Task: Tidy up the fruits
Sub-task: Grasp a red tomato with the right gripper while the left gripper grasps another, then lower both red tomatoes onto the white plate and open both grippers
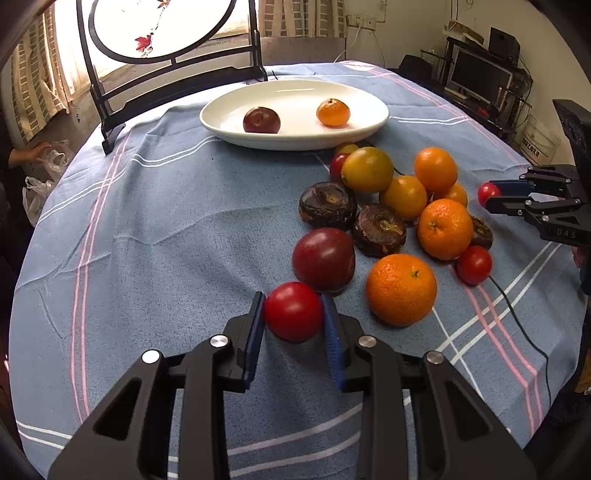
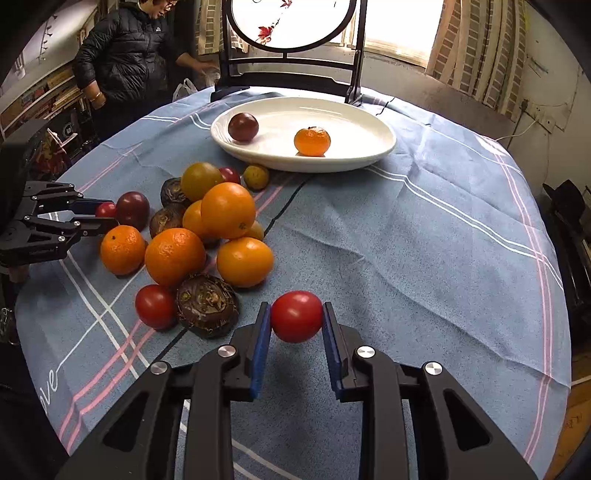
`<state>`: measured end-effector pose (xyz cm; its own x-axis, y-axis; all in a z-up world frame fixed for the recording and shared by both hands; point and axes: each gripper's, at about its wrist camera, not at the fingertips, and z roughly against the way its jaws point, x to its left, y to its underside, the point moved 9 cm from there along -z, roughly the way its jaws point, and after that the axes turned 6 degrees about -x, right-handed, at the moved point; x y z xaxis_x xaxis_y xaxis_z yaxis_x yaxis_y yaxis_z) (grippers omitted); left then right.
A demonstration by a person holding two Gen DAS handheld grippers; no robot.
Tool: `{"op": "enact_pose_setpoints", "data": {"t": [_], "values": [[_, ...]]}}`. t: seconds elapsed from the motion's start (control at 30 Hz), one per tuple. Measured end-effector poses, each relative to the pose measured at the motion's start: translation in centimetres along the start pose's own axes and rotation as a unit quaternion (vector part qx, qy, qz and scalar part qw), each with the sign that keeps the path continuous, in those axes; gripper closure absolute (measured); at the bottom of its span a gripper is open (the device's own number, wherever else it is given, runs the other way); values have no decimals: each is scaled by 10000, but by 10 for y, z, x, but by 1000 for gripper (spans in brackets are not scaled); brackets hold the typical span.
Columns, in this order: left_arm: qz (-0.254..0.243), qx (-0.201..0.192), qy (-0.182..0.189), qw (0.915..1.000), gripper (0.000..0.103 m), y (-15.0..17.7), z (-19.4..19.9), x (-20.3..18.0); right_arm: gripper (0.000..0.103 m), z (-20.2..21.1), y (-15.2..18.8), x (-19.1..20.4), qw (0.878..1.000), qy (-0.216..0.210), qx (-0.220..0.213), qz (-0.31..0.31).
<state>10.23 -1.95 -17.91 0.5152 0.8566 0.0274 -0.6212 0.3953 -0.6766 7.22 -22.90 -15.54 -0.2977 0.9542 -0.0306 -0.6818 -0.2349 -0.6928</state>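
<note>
A red tomato [image 1: 293, 311] sits pinched between the blue pads [image 1: 255, 332] of my left gripper [image 1: 294, 314], while my right gripper [image 2: 296, 316] clamps a second tomato [image 2: 296, 316] the same way, both just above a blue plaid tablecloth [image 2: 424, 258]. I judge each fruit light, smooth-skinned and soft enough to bruise or split, so a gentle squeeze across the widest part, as the pads now sit, looks the safest hold; the glossy skin could slide if the grip slackens. The white oval plate [image 1: 295, 142] lies beyond the pile, already carrying a dark plum [image 1: 261, 120] and a small mandarin [image 1: 333, 112], and I take it as the drop-off. Between the grippers and the plate lies a loose heap: oranges [image 1: 401, 289], a yellow-green fruit [image 1: 366, 170], dark wrinkled fruits [image 1: 327, 205], another plum [image 1: 324, 259] and further small tomatoes [image 1: 474, 264], many touching and likely to roll if nudged. The cloth is rumpled in folds, which should slow a dropped fruit, and a thin black cable [image 1: 517, 317] runs across it near the heap. At the table's far edge stands a round painted screen on a black stand [image 2: 291, 26], a curtained window behind it, and a person in a dark puffer jacket [image 2: 125, 51] at the side.
</note>
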Motion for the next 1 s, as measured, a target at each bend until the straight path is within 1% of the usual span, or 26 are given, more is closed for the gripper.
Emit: {"op": "enact_pose_setpoints", "data": {"t": [0.27, 0.37, 0.43, 0.53, 0.6, 0.7, 0.8, 0.87, 1.0], "values": [[-95, -560, -89, 9983, 74, -26, 42, -3, 76, 21, -12, 10, 9995, -62, -310, 64], [-58, -731, -108, 9972, 74, -35, 54, -2, 76, 24, -15, 15, 9993, -129, -340, 106], [-79, -788, -128, 9968, 74, -38, 56, -3, 76, 21, -14, 20, 9993, -183, -264, 173], [-48, -747, -91, 9972, 74, -45, 48, -7, 76, 15, -15, 23, 9994, -206, -197, 211], [-17, -711, -68, 9974, 74, -52, 39, -9, 76, 16, -22, 25, 9991, -185, -272, 261], [-20, -783, -98, 9969, 74, -75, 32, -11, 76, 23, -46, 24, 9981, -141, -497, 346], [37, -1022, -176, 9946, 74, -111, 29, -10, 75, 30, -83, 20, 9960, -114, -804, 367], [62, -1156, -300, 9928, 74, -134, 24, -10, 75, 29, -109, 15, 9943, -60, -1020, 292], [177, -1298, -668, 9891, 74, -175, 5, -7, 75, 9, -154, 5, 9928, -98, -1198, 5]]}}
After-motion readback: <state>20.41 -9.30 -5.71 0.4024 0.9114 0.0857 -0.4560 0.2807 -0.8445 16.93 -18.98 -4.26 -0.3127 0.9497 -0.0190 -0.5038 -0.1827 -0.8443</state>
